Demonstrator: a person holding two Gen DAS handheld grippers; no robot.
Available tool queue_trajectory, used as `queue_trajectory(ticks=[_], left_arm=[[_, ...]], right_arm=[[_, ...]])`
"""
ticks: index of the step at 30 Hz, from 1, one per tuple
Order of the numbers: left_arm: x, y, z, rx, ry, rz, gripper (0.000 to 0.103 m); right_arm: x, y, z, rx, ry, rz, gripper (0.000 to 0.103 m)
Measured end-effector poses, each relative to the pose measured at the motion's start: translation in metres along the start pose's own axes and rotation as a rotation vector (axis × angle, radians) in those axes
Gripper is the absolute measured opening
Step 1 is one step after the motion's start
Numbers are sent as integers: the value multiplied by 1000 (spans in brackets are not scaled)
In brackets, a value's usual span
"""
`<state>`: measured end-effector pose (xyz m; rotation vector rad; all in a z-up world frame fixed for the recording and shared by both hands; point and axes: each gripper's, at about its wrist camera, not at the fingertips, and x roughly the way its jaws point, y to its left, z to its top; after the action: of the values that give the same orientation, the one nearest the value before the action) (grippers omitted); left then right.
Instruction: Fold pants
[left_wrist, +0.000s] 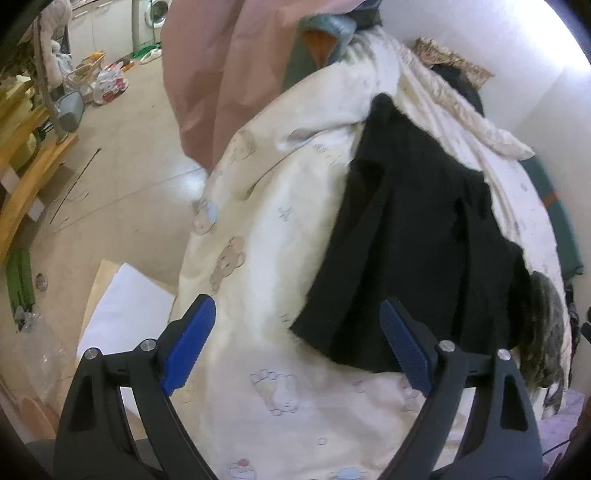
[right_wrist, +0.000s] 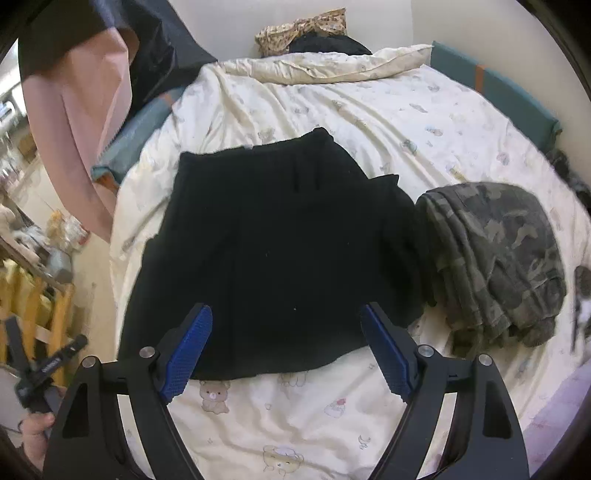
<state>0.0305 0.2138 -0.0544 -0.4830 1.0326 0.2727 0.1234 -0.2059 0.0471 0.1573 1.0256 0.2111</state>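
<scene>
Cream bear-print bedsheet (right_wrist: 332, 110) has the black pants (right_wrist: 273, 240) looking already folded, camo pile (right_wrist: 495, 258) to the right, and both the left gripper (left_wrist: 297, 347) and right gripper (right_wrist: 286, 349) hover with fingers apart, so next is probably a final tidy or setting them aside.

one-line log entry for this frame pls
black pants folded on bear-print duvet | camo pants beside | left gripper open | right gripper open, empty
</scene>
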Motion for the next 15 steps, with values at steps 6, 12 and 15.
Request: queue_trajectory(ticks=[6,12,15], left_arm=[[14,-2,-19,-68,35,-30,89],[42,-52,-74,-123,46,-215,89],[73,-75,-97,-117,93,-305,89]], right_arm=[[52,-41,-46,154,54,251,85],[145,-73,-119,502,200,562,85],[174,-56,-137,447,287,606,85]])
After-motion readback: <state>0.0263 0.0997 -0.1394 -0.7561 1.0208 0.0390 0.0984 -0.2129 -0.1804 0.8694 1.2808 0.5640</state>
